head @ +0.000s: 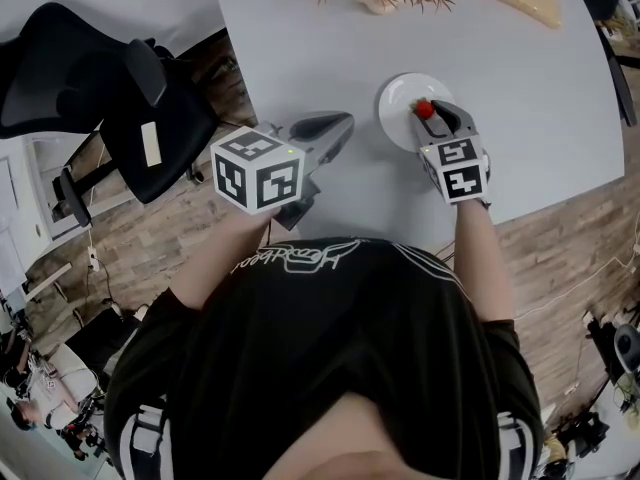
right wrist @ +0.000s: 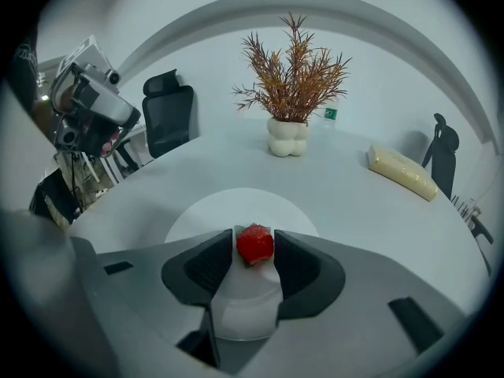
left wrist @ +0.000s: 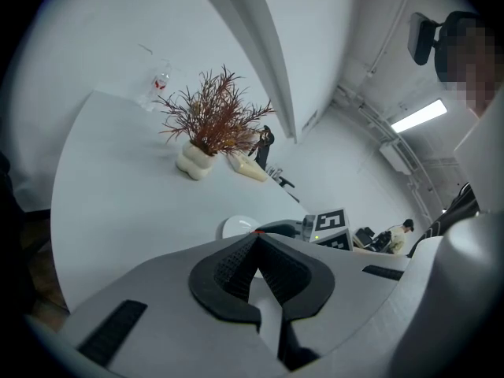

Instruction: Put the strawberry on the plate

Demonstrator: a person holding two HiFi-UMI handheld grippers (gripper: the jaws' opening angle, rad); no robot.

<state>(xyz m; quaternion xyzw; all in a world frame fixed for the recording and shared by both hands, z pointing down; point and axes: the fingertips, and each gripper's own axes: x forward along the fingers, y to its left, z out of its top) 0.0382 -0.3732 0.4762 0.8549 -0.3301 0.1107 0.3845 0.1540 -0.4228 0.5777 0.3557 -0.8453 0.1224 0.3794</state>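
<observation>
The right gripper point(right wrist: 255, 238) is clenched on the small red strawberry point(right wrist: 255, 246), which sits pinched between its two dark pads, directly over the round white plate point(right wrist: 236, 205). Whether the fruit touches the plate cannot be told. The plate spreads out ahead of and beneath the jaws, with bare pale grey surface point(right wrist: 346, 195) all round it.

Well ahead of this gripper stands a rust-coloured dried plant in a lumpy cream vase point(right wrist: 290, 132). Further to its right lies a long pale yellow block point(right wrist: 402, 172). Both are well apart from the plate, so nothing crowds the jaws. A black office chair point(right wrist: 167, 109) stands beyond the surface's far left edge.

In the head view, the left gripper point(head: 345, 124) hovers to the left of the plate with its jaws pressed together on nothing. Its marker cube hangs out past the surface's left edge, over the wood floor point(head: 150, 248). The surface's near edge runs just behind the right gripper, leaving open room ahead and to the right.
</observation>
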